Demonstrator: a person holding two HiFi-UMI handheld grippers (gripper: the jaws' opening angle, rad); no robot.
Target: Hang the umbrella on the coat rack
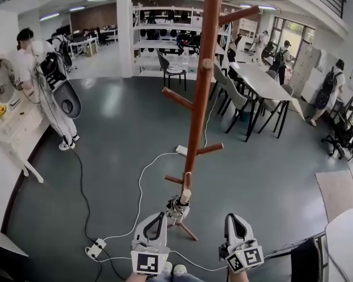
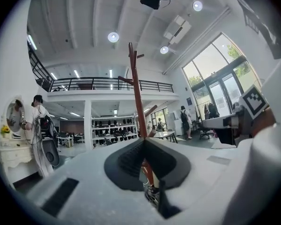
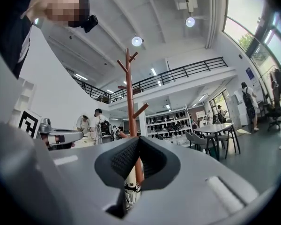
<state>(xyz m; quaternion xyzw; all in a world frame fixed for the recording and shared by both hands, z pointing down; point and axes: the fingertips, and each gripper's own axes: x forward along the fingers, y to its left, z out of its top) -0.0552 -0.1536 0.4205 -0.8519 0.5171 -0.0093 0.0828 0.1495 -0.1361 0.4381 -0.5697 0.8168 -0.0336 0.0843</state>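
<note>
Left gripper (image 1: 159, 217) and right gripper (image 1: 231, 218) both closed tip to tip, holding nothing. Folded umbrella (image 1: 177, 209) just ahead, between both jaws, apparently hanging off lowest peg of coat rack (image 1: 200, 98).

Cut off at top edge of head view: coat rack (image 1: 195, 116). Too small for detail there: umbrella (image 1: 177, 207) at rack foot. Mostly hidden behind left hand-held gripper (image 2: 144, 142) and right hand-held gripper (image 3: 138, 138) in gripper views, only a sliver showing.
</note>
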